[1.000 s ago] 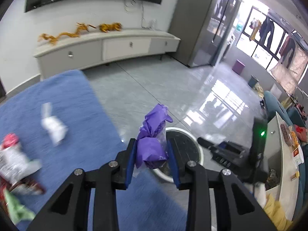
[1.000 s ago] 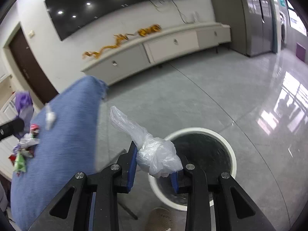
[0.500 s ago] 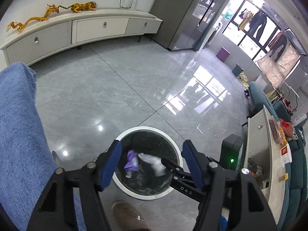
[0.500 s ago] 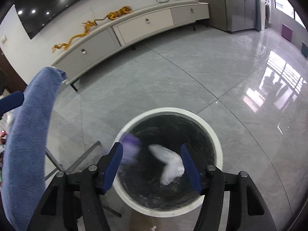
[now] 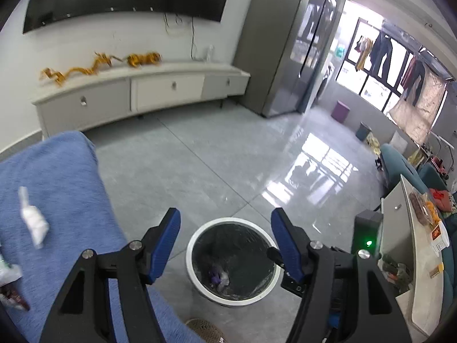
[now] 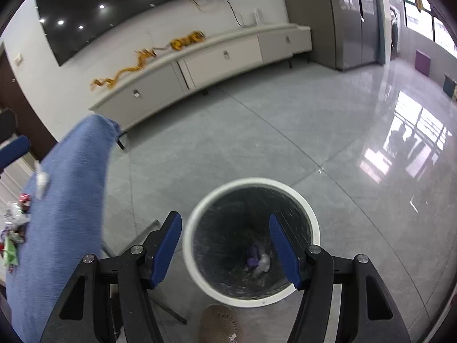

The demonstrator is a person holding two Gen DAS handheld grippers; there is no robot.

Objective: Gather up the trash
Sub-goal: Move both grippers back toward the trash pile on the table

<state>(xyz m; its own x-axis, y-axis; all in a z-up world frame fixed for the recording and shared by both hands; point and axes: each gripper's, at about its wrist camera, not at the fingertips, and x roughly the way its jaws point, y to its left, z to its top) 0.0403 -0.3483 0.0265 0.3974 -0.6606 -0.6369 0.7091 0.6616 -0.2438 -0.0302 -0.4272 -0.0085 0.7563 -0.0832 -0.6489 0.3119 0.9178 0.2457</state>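
Note:
A round white bin [image 5: 197,283] [image 6: 311,214] with a black liner stands on the grey floor below both grippers. At its bottom lie a purple glove [image 5: 215,274] [image 6: 252,257] and a clear plastic bag [image 6: 264,261]. My left gripper [image 5: 225,225] is open and empty above the bin's near rim. My right gripper [image 6: 225,228] is open and empty over the bin's mouth. More trash lies on the blue-covered table [image 5: 65,188] [image 6: 62,200]: a crumpled white piece [image 5: 32,223] [image 6: 41,181] and colourful wrappers [image 6: 12,237] at its near left end.
A long white cabinet [image 5: 160,91] [image 6: 217,60] runs along the far wall under a dark screen. A shoe [image 6: 220,325] [image 5: 204,330] shows beside the bin at the bottom edge. A black device with a green light [image 5: 367,234] stands right of the bin, beside a white counter.
Both grippers let go: the purple glove left the left one and the plastic bag left the right one, and both fell into the bin. Both views have since tilted up.

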